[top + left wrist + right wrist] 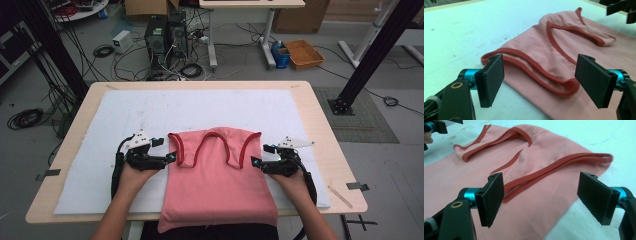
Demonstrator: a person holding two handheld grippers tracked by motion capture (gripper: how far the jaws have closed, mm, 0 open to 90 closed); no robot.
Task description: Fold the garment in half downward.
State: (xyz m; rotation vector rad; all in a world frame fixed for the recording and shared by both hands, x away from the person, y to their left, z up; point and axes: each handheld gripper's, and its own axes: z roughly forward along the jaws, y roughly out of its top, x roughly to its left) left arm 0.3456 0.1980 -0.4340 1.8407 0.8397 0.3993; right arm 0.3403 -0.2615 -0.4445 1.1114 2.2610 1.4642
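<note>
Presently catalogued, as laid out on the table:

- 1 pink tank top with red trim is spread flat on a white mat, which is carried by a light wooden table. The straps are turned toward the far edge, and the hem is draped over the near edge of the table.
- 2 shoulder straps are recorded, each edged in red binding. In the left gripper view the folded strap loop is seen lying between the 2 black jaws, and no pad is pressed on it.
- 1 left gripper is held by the person's left hand just beside the top's left armhole. Its jaws are set wide apart, and nothing is gripped.
- 1 right gripper is held by the right hand at the top's right edge. In the right gripper view its jaws are likewise spread wide, with the red-bound armhole edge lying between and beyond them on the mat; the fabric is not clamped.
- Both grippers are pointed inward at the garment from opposite sides.
- Beyond the table, 2 computer towers, loose cables and an orange tray are noted on the floor.
</note>
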